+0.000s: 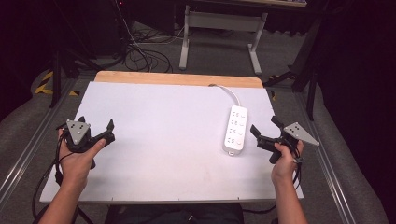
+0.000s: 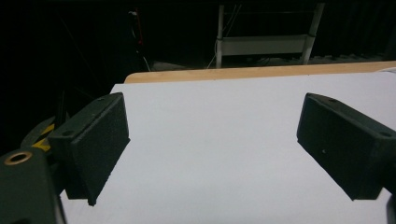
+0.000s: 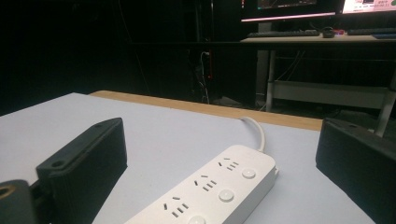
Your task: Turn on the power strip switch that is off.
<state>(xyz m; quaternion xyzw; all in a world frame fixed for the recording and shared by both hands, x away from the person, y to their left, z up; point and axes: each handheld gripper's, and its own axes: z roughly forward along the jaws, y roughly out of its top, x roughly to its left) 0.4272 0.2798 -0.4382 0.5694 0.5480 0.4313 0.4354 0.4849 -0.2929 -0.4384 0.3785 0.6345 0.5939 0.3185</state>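
A white power strip with several sockets lies on the right part of the white table, its white cable running to the far edge. My right gripper hovers just right of the strip, open and holding nothing. In the right gripper view the power strip lies between and beyond the two black pads. My left gripper is held over the table's left side, open and holding nothing. Bare table shows between its pads in the left gripper view.
A wooden strip borders the table's far edge. Behind it stand a white desk frame and tangled cables on the grey floor. Metal rails run along both sides of the table.
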